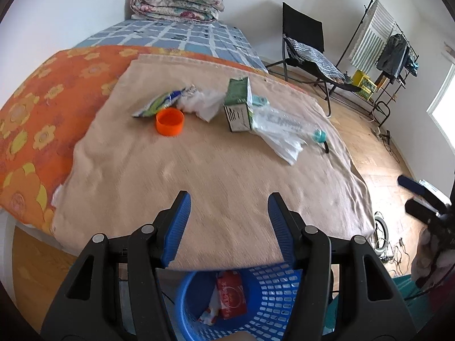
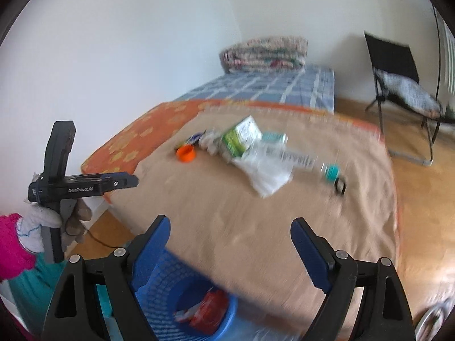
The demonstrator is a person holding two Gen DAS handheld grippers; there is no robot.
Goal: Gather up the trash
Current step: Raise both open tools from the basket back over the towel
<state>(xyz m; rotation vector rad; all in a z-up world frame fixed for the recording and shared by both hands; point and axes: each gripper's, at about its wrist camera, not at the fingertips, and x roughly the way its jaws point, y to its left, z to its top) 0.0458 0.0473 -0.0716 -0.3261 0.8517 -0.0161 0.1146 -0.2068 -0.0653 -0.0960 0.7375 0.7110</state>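
Trash lies on a beige towel (image 1: 199, 170) on the bed: an orange cap (image 1: 169, 121), a green-white wrapper (image 1: 155, 104), crumpled white tissue (image 1: 199, 102), a green carton (image 1: 238, 105), a clear plastic bottle with teal cap (image 1: 287, 126) on a white bag. A blue basket (image 1: 256, 301) below the bed edge holds a red packet (image 1: 231, 295). My left gripper (image 1: 229, 199) is open and empty above the basket and the towel's near edge. My right gripper (image 2: 230, 224) is open and empty, also near the basket (image 2: 170, 292). The same trash shows blurred in the right wrist view (image 2: 241, 142).
An orange flowered cover (image 1: 37, 119) and a blue checked sheet (image 1: 176, 37) with a folded quilt (image 1: 176, 2) lie beyond. A black chair (image 1: 307, 48) and a clothes rack (image 1: 384, 42) stand on the wooden floor at right. The left gripper's body (image 2: 71, 187) shows in the right wrist view.
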